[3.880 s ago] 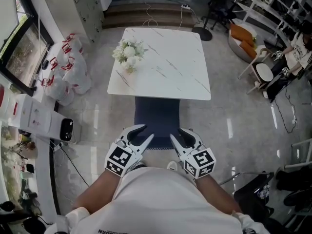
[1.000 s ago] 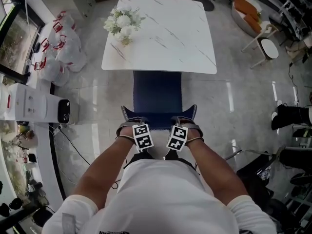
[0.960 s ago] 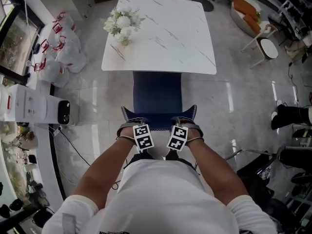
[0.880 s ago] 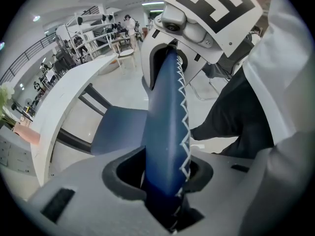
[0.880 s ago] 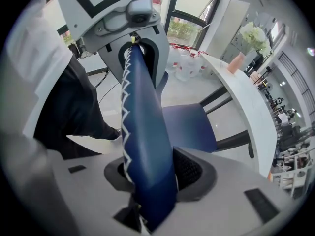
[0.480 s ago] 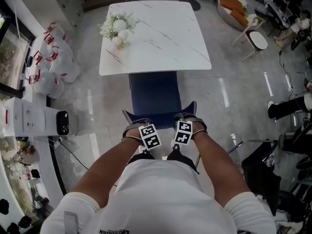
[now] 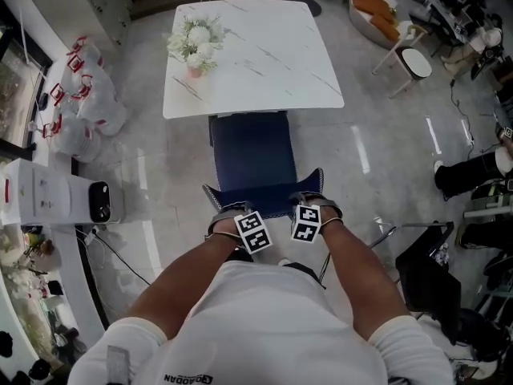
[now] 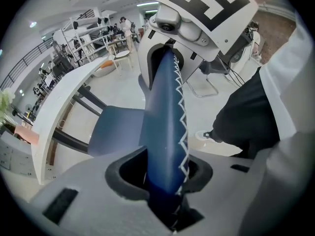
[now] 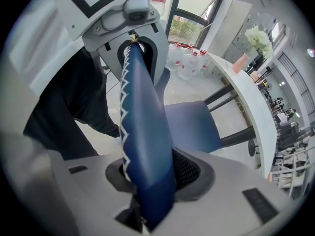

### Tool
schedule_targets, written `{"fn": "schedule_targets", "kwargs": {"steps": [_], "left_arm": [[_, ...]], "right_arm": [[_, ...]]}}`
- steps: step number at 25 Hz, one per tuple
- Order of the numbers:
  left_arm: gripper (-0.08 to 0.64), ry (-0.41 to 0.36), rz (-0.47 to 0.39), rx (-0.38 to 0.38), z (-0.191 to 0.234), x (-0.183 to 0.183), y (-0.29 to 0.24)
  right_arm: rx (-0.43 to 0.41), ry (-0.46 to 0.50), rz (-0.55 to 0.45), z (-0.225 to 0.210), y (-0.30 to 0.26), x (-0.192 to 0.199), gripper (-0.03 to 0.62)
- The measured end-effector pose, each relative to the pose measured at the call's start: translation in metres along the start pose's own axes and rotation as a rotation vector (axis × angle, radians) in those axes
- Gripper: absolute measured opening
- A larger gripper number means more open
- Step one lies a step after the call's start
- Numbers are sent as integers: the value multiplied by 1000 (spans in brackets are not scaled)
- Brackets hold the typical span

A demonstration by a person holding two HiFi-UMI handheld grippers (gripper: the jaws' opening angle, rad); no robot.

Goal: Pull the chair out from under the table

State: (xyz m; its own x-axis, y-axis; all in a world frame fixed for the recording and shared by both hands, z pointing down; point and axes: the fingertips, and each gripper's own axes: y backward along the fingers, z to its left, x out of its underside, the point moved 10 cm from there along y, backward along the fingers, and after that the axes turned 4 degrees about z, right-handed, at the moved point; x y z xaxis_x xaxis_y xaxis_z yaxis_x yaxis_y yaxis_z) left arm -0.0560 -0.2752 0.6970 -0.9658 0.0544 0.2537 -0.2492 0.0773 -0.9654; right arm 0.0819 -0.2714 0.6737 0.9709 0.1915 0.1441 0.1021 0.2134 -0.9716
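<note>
The blue chair stands with its seat partly under the white marble table. Its backrest has a white zigzag seam along the top edge. My left gripper is shut on the backrest's left part, and its jaws have just been opening a little with the backrest still pinched. My right gripper is shut on the right part, having closed within the last second on the backrest. Each gripper view shows the other gripper on the far end of the edge.
A pot of white flowers sits on the table's left corner. White bags and a white appliance line the left wall. A black bag, a person's legs and a round stool are at the right.
Both grippers, open by the chair at first, now clamp its backrest. Chair and hands have shifted away from the table towards me, and more of the seat shows.
</note>
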Motion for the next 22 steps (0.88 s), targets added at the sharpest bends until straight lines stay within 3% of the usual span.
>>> {"fn": "schedule_targets", "kwargs": {"steps": [7,17,22], "left_arm": [[120,16,-2,-48,-17,7,0],[124,30,13,-73,-73,17,-12],[121,48,24,-33,-98,26,-17]], "right_arm": [[9,-9,6,18,1,-2,137],[14,-7,9,74,-1,7,130],[5,-4,13,104,-5,8,129]]}}
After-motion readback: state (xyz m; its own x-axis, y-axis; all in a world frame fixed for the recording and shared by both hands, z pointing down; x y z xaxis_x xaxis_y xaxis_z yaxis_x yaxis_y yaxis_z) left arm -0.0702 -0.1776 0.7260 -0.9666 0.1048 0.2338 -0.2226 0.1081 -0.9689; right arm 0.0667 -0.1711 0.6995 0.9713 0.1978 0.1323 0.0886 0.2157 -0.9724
